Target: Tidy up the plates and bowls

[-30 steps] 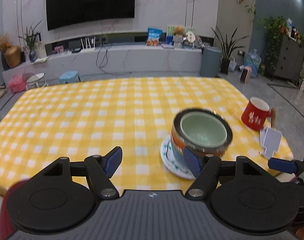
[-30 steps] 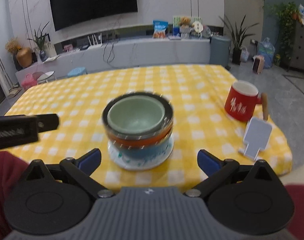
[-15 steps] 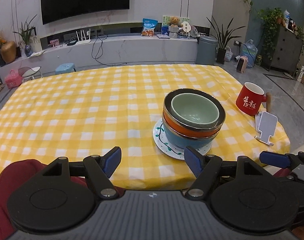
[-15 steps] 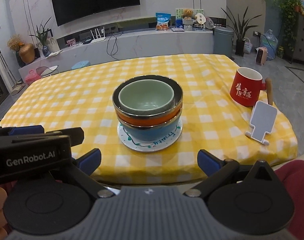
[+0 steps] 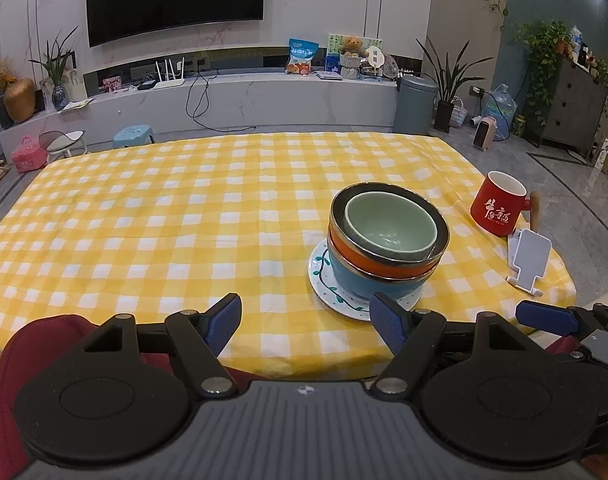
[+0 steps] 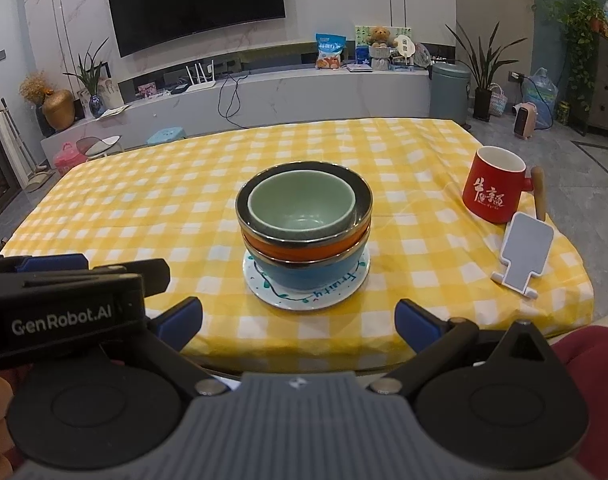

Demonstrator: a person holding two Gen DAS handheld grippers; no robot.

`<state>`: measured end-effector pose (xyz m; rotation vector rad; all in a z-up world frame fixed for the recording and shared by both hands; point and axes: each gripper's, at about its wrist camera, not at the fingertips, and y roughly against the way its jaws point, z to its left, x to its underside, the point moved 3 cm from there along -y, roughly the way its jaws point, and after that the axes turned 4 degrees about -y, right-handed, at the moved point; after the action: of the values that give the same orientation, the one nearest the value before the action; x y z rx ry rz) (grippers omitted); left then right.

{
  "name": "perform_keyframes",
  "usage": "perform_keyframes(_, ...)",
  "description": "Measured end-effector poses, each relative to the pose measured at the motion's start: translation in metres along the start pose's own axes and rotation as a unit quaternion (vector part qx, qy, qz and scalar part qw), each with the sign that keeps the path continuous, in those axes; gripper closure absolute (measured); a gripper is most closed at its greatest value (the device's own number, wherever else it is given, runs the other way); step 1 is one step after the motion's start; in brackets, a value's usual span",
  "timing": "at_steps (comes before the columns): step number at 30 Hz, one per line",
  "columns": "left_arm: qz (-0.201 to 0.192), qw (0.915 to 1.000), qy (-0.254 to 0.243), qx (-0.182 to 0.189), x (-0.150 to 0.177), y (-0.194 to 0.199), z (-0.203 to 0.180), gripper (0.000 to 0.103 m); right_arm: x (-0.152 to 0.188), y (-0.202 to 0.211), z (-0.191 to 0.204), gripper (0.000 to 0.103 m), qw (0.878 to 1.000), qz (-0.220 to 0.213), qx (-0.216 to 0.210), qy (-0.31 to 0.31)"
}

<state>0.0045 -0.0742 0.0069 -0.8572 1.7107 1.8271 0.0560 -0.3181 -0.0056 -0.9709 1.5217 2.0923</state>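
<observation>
Green bowl (image 6: 300,205) nests upright, mouth up, in orange (image 6: 304,249) and blue bowls (image 6: 311,276) on a plate (image 6: 264,282); left hand-held gripper (image 5: 305,322) and right hand-held gripper (image 6: 300,320) gape wide, empty, near the counter (image 6: 164,200) edge.

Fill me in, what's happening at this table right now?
A person holds two handheld grippers at the near edge of the table. Both the left gripper and the right gripper are open and empty, touching nothing. The dishes are stacked: a green bowl nested in an orange bowl, on a blue bowl, on a white plate. A red mug stands to the right.
</observation>
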Motion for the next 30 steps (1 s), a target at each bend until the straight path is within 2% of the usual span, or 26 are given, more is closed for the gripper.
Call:
perform_keyframes(4, 0.001, 1.0000, -0.002, 0.000, 0.0015, -0.0031, -0.0008, 0.017, 0.0018, -0.0013, 0.0002, 0.003, 1.000, -0.005, 0.011, 0.006)
perform_keyframes(30, 0.004, 0.9999, -0.011, -0.004, 0.0044, -0.0069, -0.0017, 0.017, 0.0050, -0.0094, 0.0023, 0.003, 1.000, 0.006, 0.002, -0.005)
